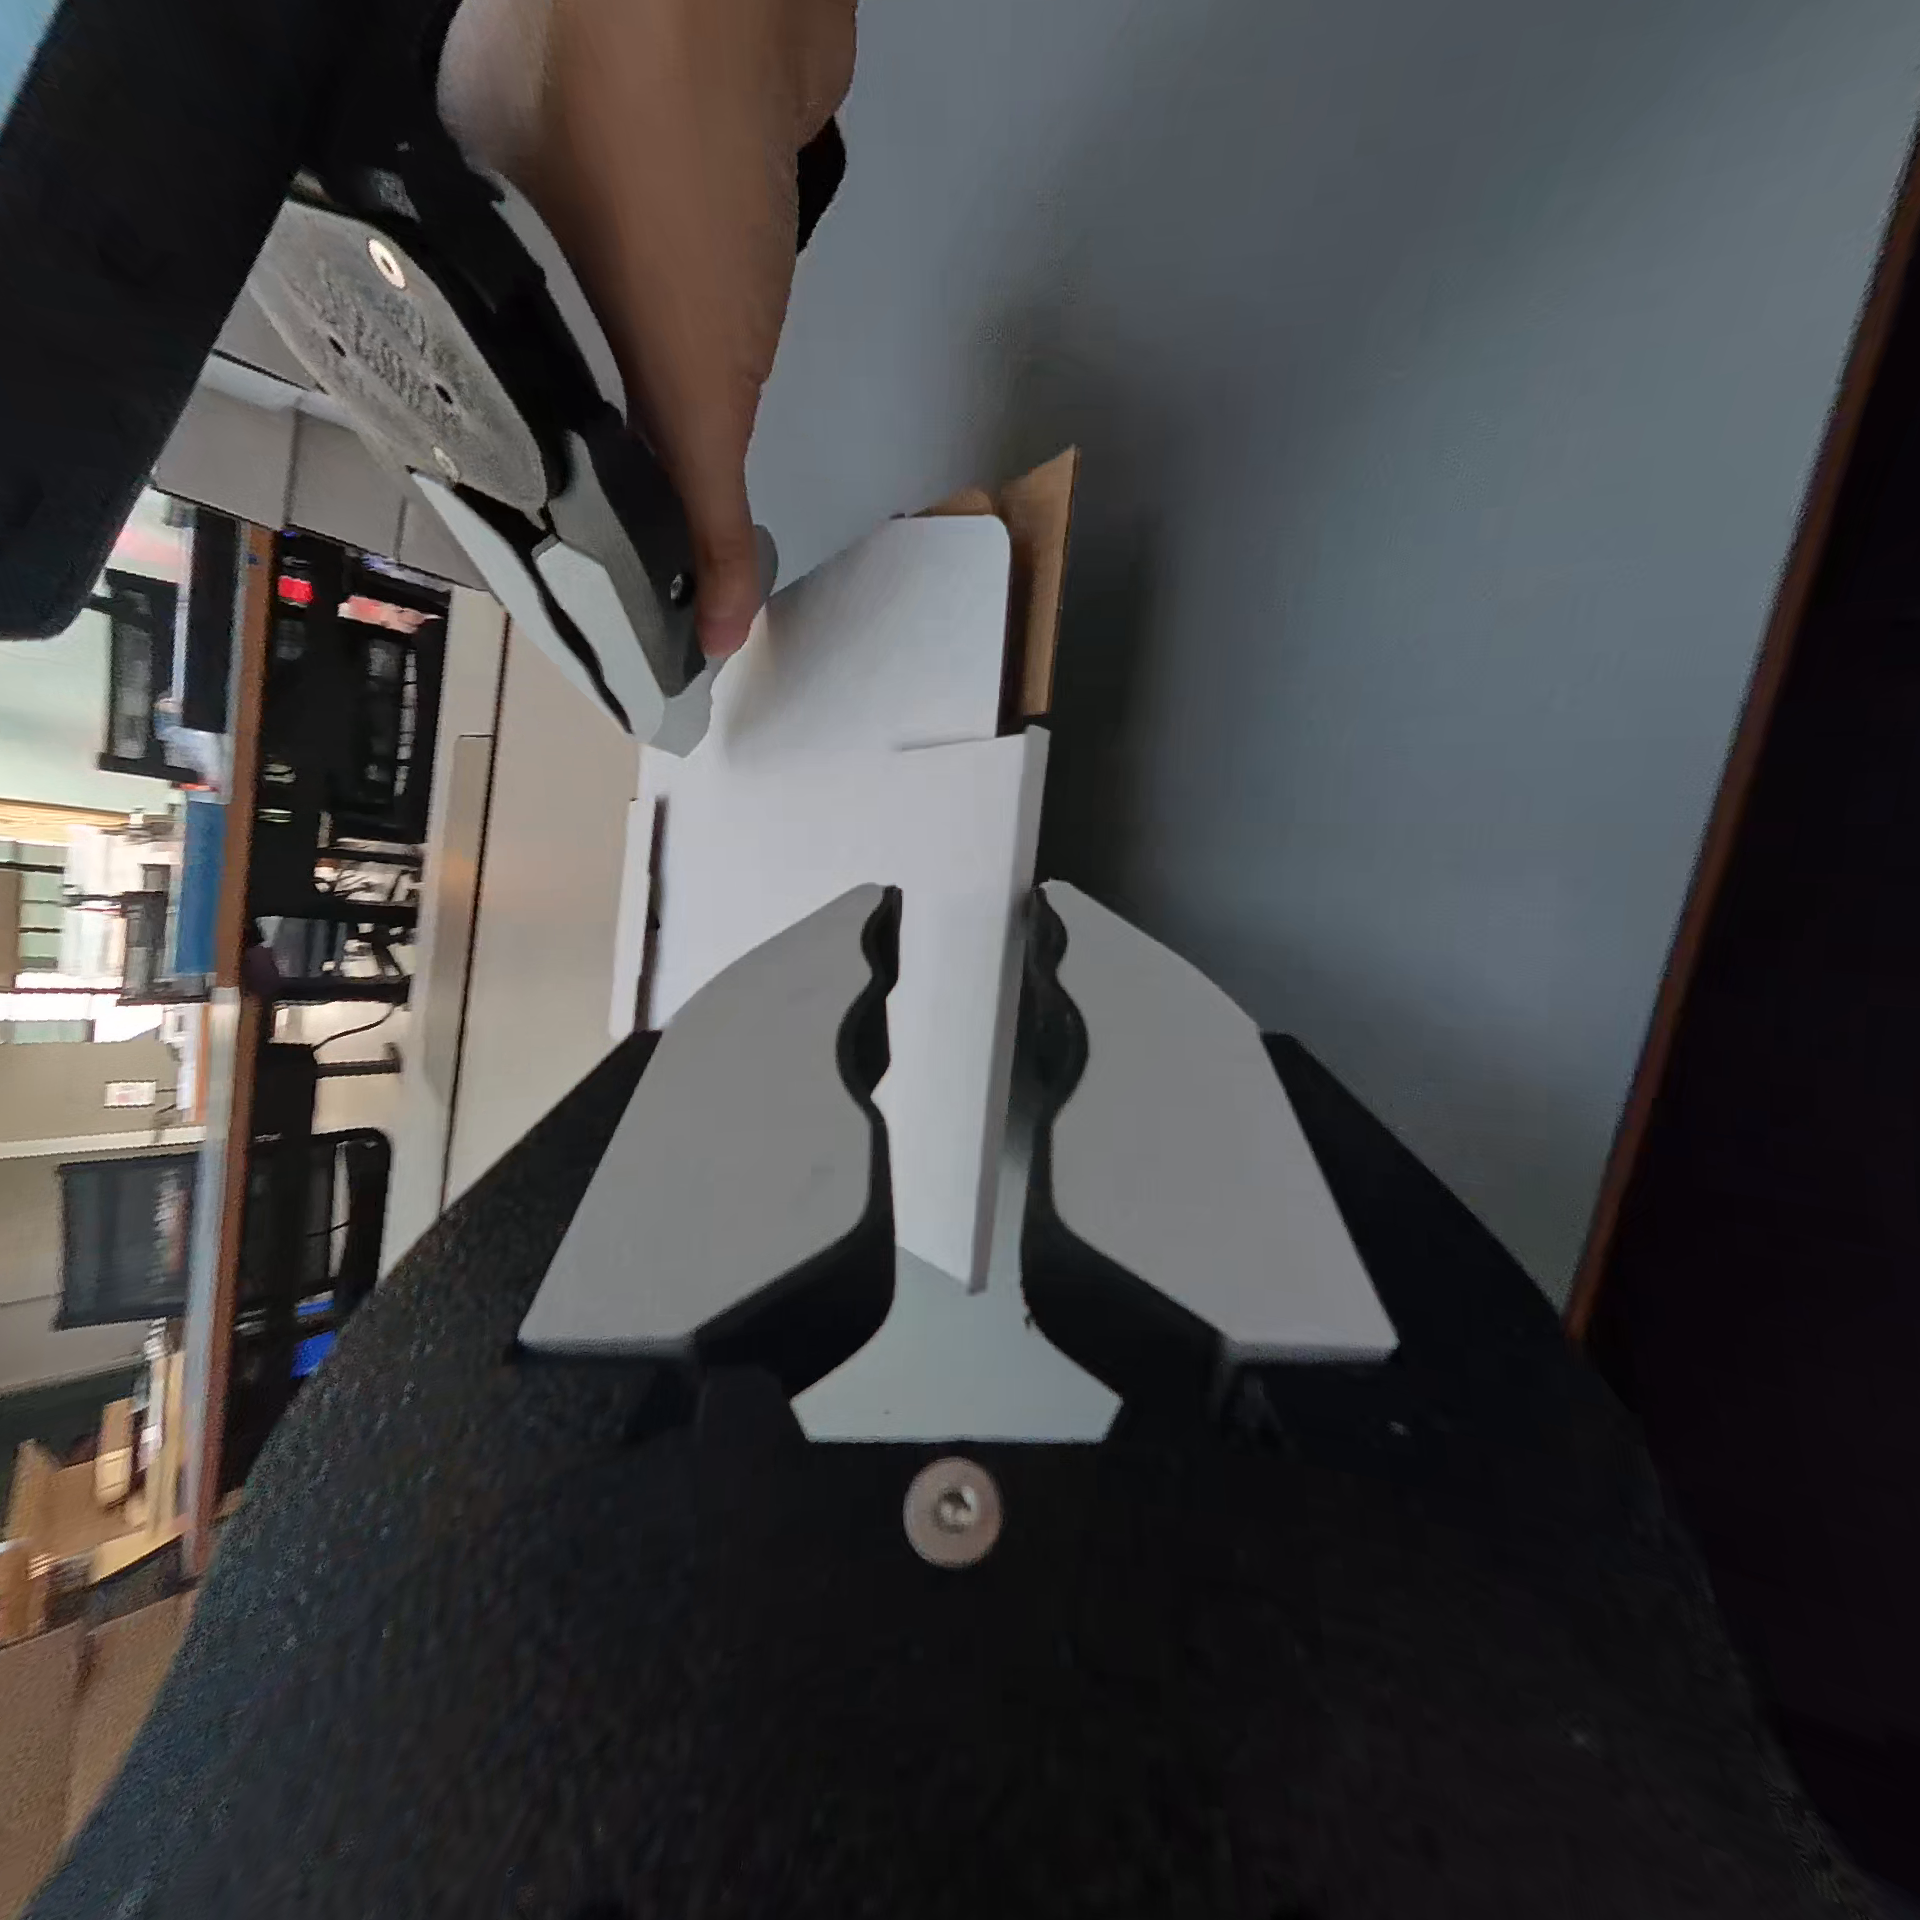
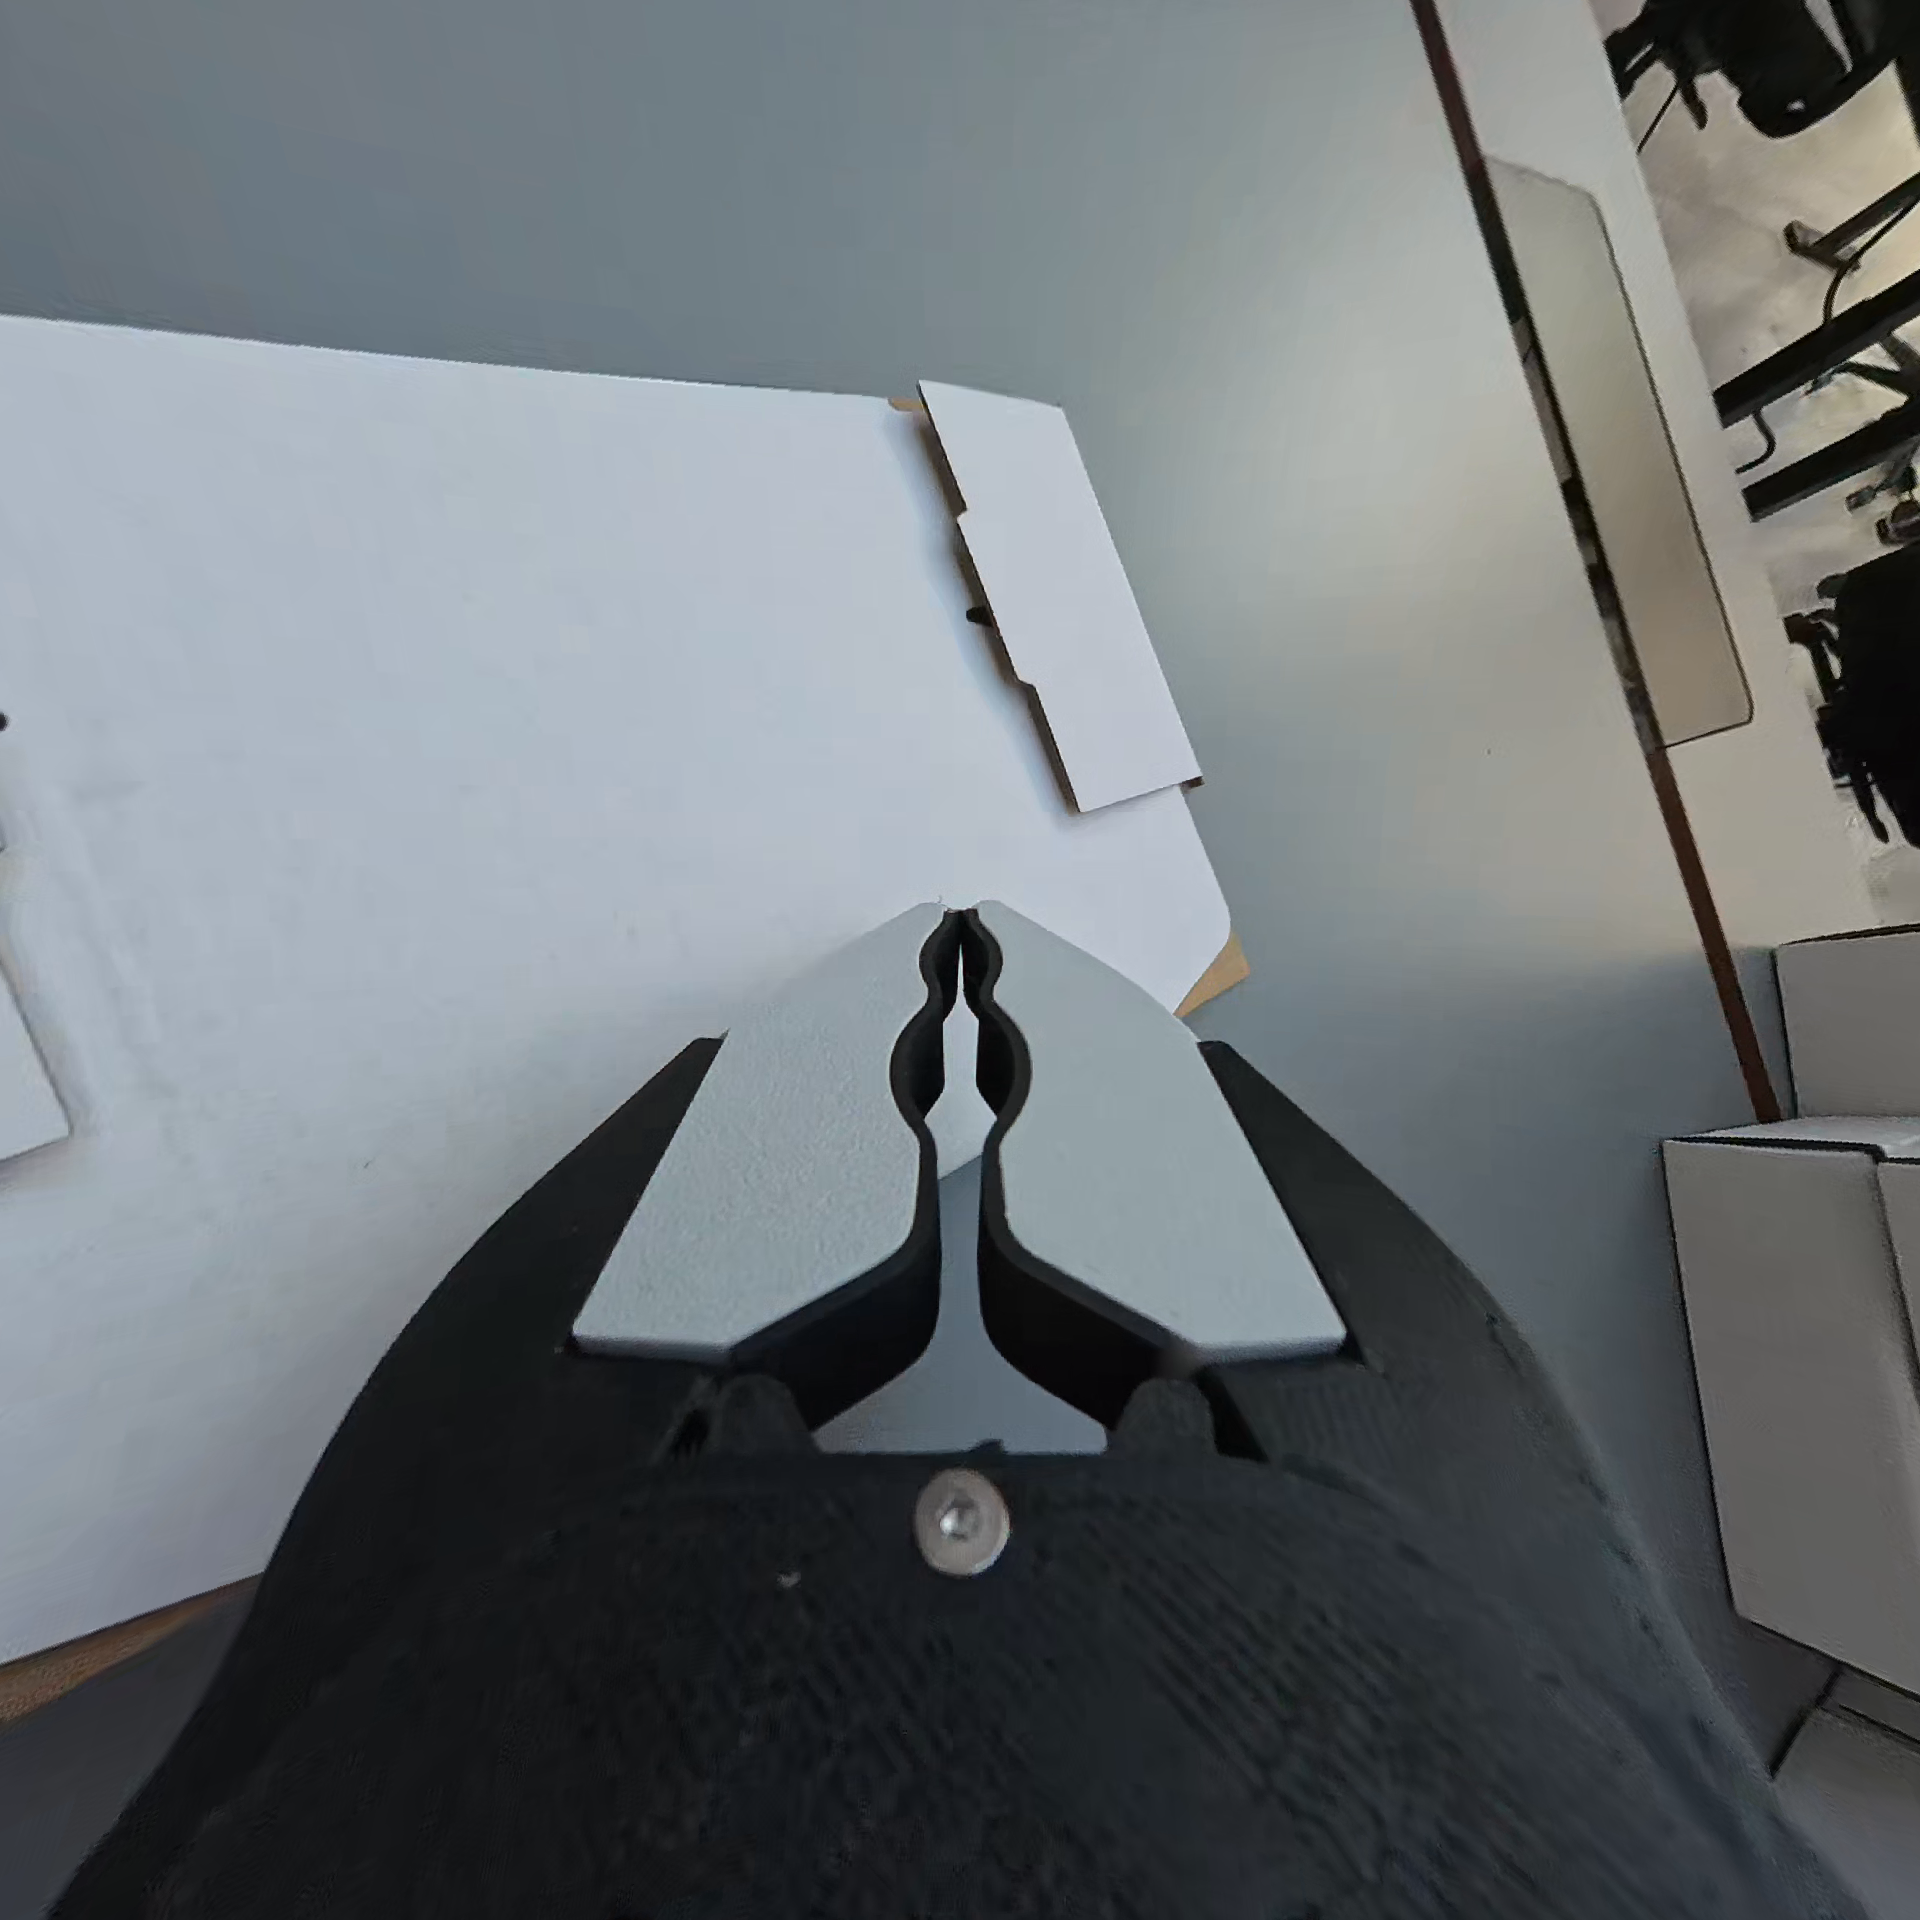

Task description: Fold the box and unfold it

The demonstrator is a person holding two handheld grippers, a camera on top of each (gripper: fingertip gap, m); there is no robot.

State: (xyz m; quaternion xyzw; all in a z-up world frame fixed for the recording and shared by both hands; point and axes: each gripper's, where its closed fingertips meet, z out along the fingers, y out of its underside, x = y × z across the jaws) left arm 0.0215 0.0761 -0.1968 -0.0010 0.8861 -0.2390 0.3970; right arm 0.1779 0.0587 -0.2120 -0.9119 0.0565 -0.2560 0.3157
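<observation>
One white cardboard box (image 2: 468, 727), not yet formed, is sitting on the grey table (image 2: 727, 187), brown on its inner faces. It looks to be early in the folding half of the task: the large panel is lying nearly flat while several side flaps are already standing up.

The left tool (image 1: 961, 914) is sitting with its fingers parted around an upright white flap (image 1: 956, 1039). The right-hand pad seems to be touching the flap and the left-hand one is standing clear, so it is bracketing the flap rather than clamping it. The right tool (image 2: 958, 916) is clenched with its tips meeting against the big panel. In the left wrist view it (image 1: 665, 675) is reaching the box's far side, with the person's hand (image 1: 665, 260) wrapped around its body; whether a thin edge is pinched there, I cannot tell.

The next move is probably raising that panel along its crease while the left tool is steadying the wall; the flaps will need lining up so they tuck in.

Counted: two tools, one hand in view, one box being worked, and a stack of finished white boxes (image 2: 1808, 1351) at the table's edge, number unclear.
</observation>
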